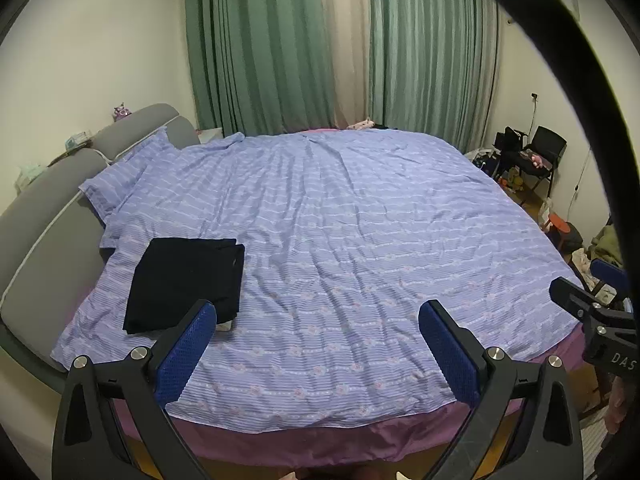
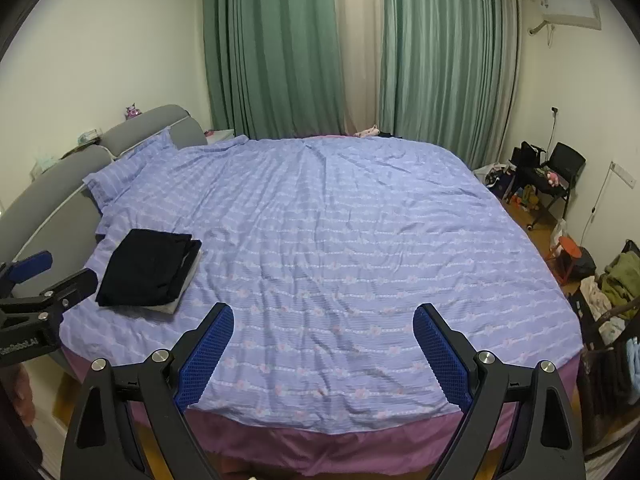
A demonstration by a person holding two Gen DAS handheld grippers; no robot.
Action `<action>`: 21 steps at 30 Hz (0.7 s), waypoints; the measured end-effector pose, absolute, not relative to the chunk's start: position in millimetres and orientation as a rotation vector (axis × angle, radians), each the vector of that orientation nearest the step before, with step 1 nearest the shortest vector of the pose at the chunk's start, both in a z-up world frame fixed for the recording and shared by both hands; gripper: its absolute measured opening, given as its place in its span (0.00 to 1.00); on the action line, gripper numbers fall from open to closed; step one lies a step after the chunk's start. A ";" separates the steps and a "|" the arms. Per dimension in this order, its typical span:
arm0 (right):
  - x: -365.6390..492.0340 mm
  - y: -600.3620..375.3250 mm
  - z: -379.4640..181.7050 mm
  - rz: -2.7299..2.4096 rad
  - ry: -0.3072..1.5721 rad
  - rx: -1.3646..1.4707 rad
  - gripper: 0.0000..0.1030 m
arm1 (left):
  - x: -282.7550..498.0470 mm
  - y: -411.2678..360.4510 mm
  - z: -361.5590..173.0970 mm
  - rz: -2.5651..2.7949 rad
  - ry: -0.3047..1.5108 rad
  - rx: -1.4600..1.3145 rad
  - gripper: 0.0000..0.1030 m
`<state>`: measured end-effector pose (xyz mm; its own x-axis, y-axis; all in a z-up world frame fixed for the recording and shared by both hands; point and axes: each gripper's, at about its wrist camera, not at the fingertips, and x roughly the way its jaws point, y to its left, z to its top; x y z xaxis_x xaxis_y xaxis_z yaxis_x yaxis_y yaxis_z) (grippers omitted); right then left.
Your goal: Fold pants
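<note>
- A pair of black pants (image 1: 186,280), already folded into a flat rectangle, is seen lying near the left side of the bed, close to the grey padded headboard (image 1: 48,216).
- A sliver of pale fabric (image 2: 182,296) is glimpsed under the pants' near edge; what it is cannot be made out.
- The pants are laid on a lilac striped duvet (image 1: 340,240), which is spread over the whole bed, with a purple sheet (image 1: 320,436) shown below its near edge.
- The left gripper (image 1: 318,348) is held over the near edge of the bed, its blue-padded jaws spread wide with nothing between them; the left pad overlaps the pants' near corner in the left wrist view, though contact cannot be confirmed.
- The right gripper (image 2: 324,350) is likewise held wide open and empty, above bare duvet.
- Green curtains (image 2: 280,48) are hung behind the bed.
- A dark chair (image 2: 560,172) with cluttered small items is seen in the far right corner; these are too small to identify.
</note>
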<state>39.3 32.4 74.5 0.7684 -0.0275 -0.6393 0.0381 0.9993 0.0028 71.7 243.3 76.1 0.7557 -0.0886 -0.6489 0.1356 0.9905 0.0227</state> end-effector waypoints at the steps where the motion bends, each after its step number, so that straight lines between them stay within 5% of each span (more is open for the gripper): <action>1: 38.5 32.9 75.0 -0.038 0.691 0.015 0.89 | 72.3 243.8 76.2 -0.127 0.704 0.071 1.00; 21: 33.2 19.8 80.7 -0.057 0.681 0.022 0.89 | 71.7 230.3 79.8 -0.158 0.685 0.085 1.00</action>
<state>33.2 19.8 80.7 0.7752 -0.0452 -0.6301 0.0598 0.9982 0.0019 71.7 230.3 79.8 0.7630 -0.1168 -0.6357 0.1730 0.9846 0.0267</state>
